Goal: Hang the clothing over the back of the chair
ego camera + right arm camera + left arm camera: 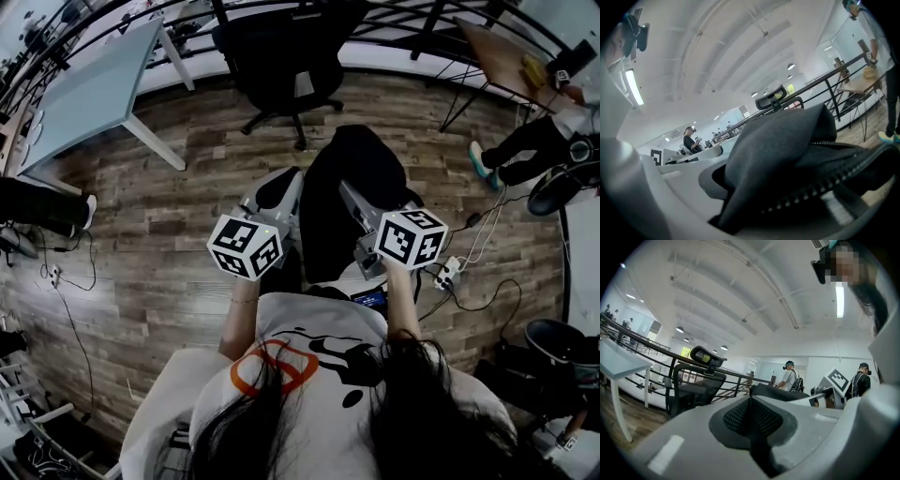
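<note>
A black zip-up garment (354,192) hangs between my two grippers over the wooden floor. In the right gripper view its folded cloth and zipper (783,145) fill the jaws, so my right gripper (349,195) is shut on it. My left gripper (292,183) sits at the garment's left edge. In the left gripper view its jaws (751,401) are shut, with a thin dark strip between the pads that runs into the cloth (780,392) just beyond. A black office chair (281,52) stands farther ahead, apart from the garment, and shows in both gripper views (691,385) (774,98).
A light table (94,84) stands at the far left, a wooden desk (506,52) at the far right. A power strip with cables (448,272) lies on the floor right of me. Other people's legs show at the left (42,206) and right (520,150). A railing runs behind the chair.
</note>
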The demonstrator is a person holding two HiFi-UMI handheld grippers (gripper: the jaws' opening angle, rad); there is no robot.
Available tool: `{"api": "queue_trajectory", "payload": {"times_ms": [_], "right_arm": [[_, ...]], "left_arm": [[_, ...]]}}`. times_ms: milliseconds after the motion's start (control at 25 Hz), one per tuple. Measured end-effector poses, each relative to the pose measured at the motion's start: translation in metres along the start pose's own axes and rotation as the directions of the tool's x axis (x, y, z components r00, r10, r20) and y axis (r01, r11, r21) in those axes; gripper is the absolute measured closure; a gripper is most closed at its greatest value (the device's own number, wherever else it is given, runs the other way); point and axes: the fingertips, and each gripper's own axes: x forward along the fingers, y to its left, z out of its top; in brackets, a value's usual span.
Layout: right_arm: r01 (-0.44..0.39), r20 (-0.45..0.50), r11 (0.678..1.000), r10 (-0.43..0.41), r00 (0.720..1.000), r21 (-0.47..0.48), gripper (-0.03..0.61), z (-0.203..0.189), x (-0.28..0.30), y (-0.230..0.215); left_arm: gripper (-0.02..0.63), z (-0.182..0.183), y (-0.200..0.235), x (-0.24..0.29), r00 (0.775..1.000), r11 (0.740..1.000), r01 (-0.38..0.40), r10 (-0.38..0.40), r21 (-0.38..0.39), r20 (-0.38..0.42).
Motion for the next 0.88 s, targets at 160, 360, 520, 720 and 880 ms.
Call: {"api": "queue_trajectory", "payload": {"times_ms": [160, 360, 520, 720, 880], "right_arm": [[-0.006, 0.008, 1.0, 0.006, 1.0, 0.008, 0.483, 0.009, 0.013, -0.008], [0.004, 0.016, 1.0, -0.004, 1.0, 0.023, 0.483, 0.024, 0.041, -0.024], [0.021, 0.014, 1.0, -0.021, 1.0, 0.024, 0.483, 0.04, 0.071, -0.037], [0.033, 0.002, 0.999, -0.033, 0.999, -0.004, 0.48, 0.072, 0.116, -0.045], [0.046, 0.04, 0.999, -0.045, 0.998, -0.016, 0.48, 0.101, 0.15, -0.05]], "left_arm": [[0.614, 0.003, 0.013, 0.012, 1.0, 1.0, 0.004, -0.004, 0.0, -0.004], [0.614, 0.007, 0.041, 0.041, 0.999, 1.0, 0.031, -0.031, -0.001, -0.014], [0.614, 0.016, 0.07, 0.068, 0.998, 0.999, 0.051, -0.051, -0.006, -0.023], [0.614, 0.044, 0.112, 0.099, 0.996, 0.996, 0.088, -0.088, 0.003, -0.03], [0.614, 0.066, 0.148, 0.12, 0.993, 0.993, 0.115, -0.115, 0.011, -0.017]]}}
